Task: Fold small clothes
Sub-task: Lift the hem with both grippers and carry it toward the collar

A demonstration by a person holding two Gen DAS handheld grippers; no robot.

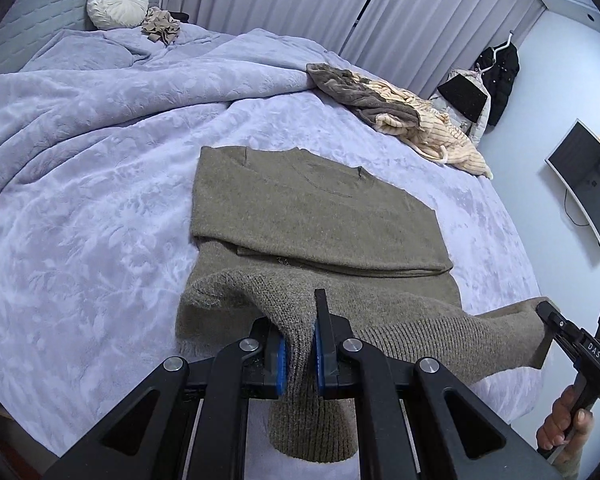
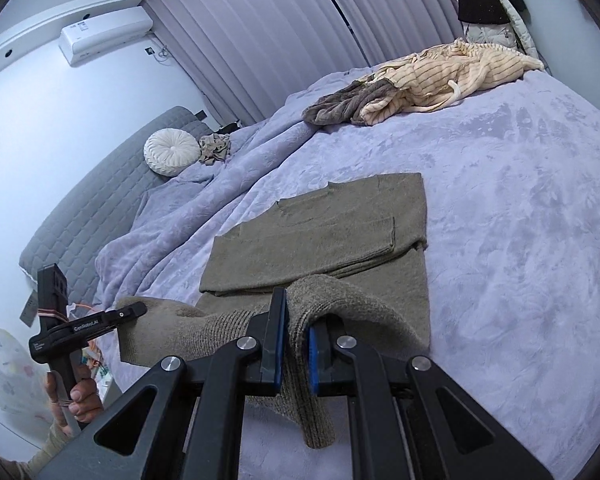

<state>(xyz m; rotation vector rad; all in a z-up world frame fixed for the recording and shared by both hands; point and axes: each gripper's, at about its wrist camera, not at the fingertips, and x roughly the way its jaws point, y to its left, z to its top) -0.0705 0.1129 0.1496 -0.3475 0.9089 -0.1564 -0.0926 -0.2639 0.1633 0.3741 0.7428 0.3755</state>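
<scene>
Hem lifted, ready to fold

Left gripper (image 1: 300,344) and right gripper (image 2: 296,344) each clench the sweater (image 1: 316,216) hem; its body stretches straight ahead.

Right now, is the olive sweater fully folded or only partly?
Partly: sleeves lie folded across the olive sweater, while both grippers lift its hem off the bed.

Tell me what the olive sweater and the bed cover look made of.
Olive sweater: a soft knit, likely wool or a blend, matte and fuzzy with ribbing at the lifted hem. Bed cover: plush lavender fleece or velvet, going by its faint sheen and embossed leafy pattern.
</scene>
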